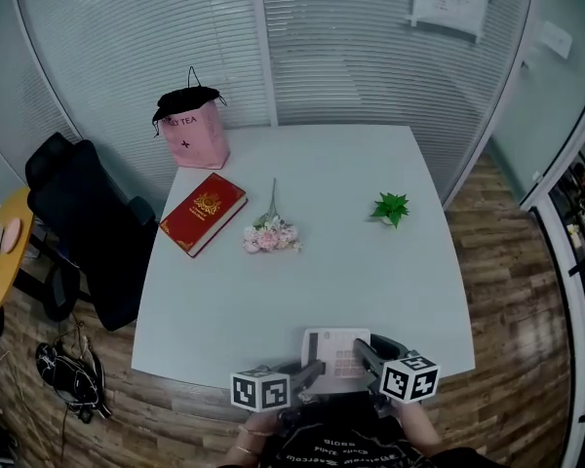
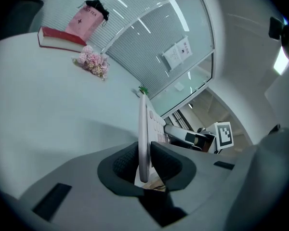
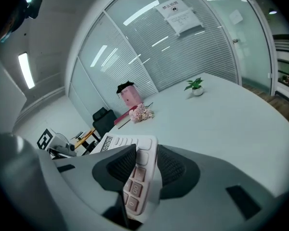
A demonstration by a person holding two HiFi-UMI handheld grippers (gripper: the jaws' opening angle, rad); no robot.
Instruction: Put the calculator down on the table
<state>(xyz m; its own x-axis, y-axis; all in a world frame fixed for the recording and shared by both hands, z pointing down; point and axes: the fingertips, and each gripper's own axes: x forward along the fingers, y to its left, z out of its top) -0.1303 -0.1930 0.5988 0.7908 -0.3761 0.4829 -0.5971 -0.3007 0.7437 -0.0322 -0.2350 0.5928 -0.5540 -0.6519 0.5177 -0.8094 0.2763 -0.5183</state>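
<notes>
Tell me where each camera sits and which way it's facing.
Head view: on the head, looking steeply down at the table; left gripper, right gripper and torso show.
Left gripper view: on that gripper, facing across toward the book; its jaws clamp the calculator.
Right gripper view: on that gripper, facing the plant; jaws clamp the calculator.
All share the calculator and flowers.

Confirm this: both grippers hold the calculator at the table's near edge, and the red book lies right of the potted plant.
No: the head view shows the red book left of the potted plant. The left gripper and right gripper do hold the calculator at the table's near edge.
</notes>
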